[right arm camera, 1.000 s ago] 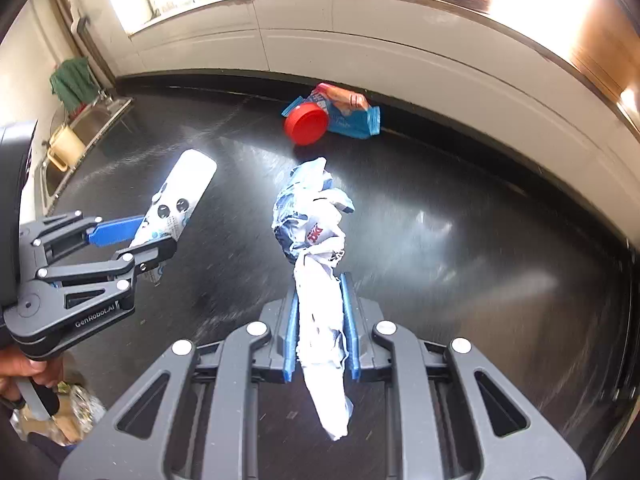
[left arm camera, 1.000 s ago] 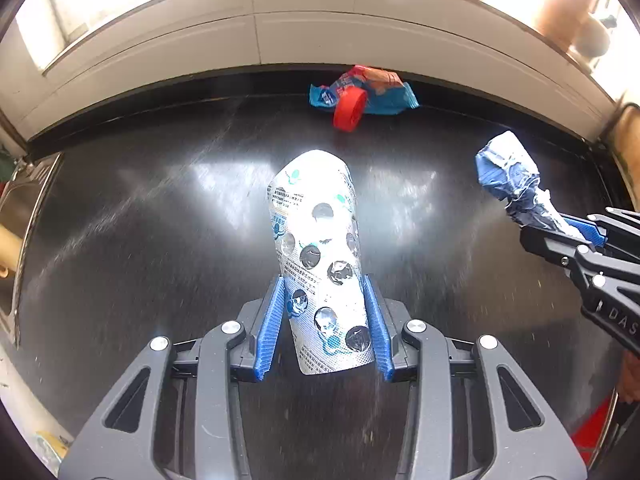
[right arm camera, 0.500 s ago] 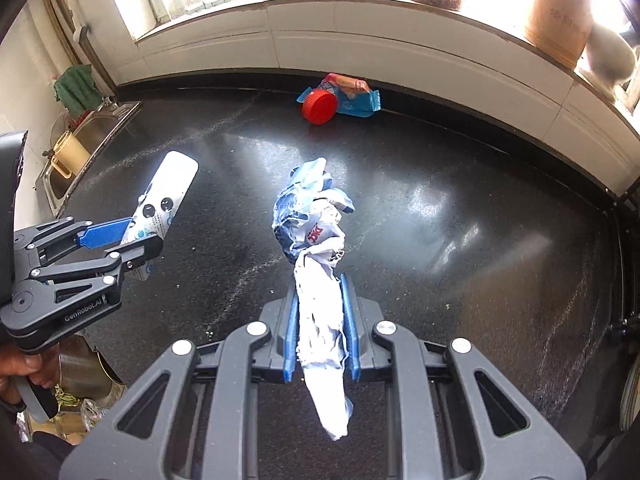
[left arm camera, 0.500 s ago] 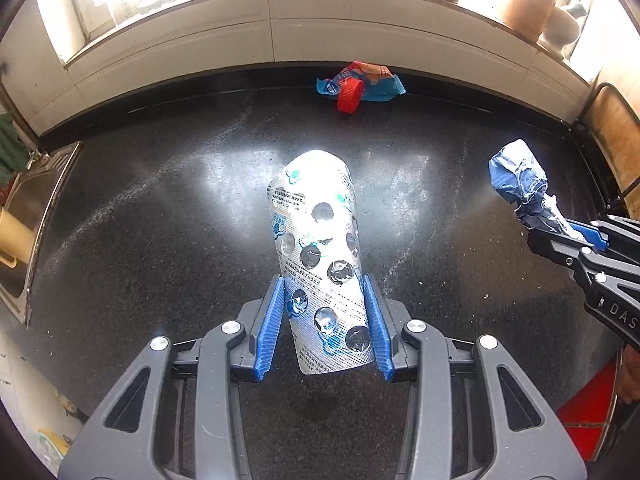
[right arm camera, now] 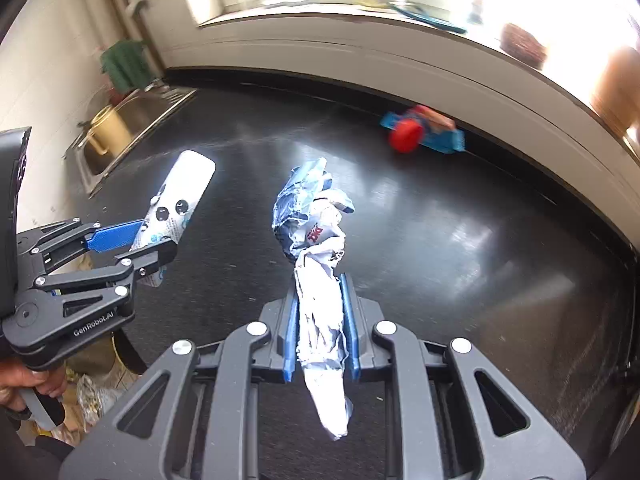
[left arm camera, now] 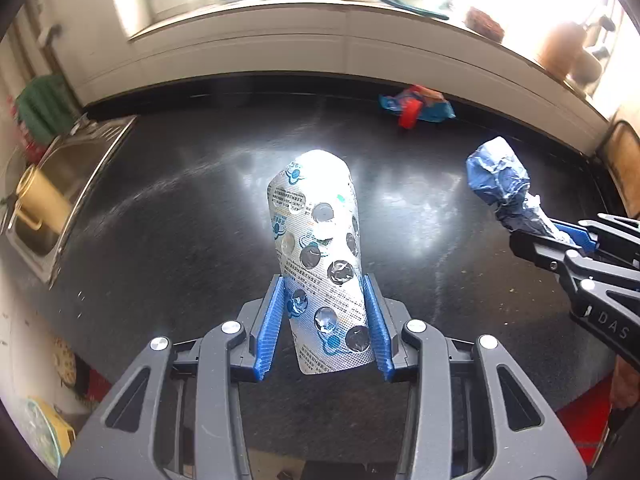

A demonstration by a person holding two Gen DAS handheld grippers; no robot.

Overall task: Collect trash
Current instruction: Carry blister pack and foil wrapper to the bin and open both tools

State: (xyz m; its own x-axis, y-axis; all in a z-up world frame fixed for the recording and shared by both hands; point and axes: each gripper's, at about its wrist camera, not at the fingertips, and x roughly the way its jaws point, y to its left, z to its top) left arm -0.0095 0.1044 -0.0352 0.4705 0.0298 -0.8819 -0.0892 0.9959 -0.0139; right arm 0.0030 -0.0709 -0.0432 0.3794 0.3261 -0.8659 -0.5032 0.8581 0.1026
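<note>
My left gripper [left arm camera: 324,312] is shut on a silver pill blister pack [left arm camera: 316,240], held upright above the black counter [left arm camera: 160,220]; both also show in the right wrist view [right arm camera: 156,236], blister pack [right arm camera: 180,196]. My right gripper [right arm camera: 320,320] is shut on a crumpled blue-and-white wrapper [right arm camera: 316,232], also seen in the left wrist view [left arm camera: 500,184]. A red bottle cap [right arm camera: 406,138] and a blue snack wrapper [right arm camera: 440,136] lie on the counter by the back wall, far from both grippers.
A steel sink [left arm camera: 60,176] with a yellow pot [left arm camera: 36,200] sits at the counter's left end. A white tiled ledge [left arm camera: 320,52] with jars runs behind. Bags of rubbish [right arm camera: 88,392] lie below the counter's front edge on the left.
Both grippers have drawn back and up from the counter, still holding their items. The cap and snack wrapper now look farther away, and the sink has come into view.
</note>
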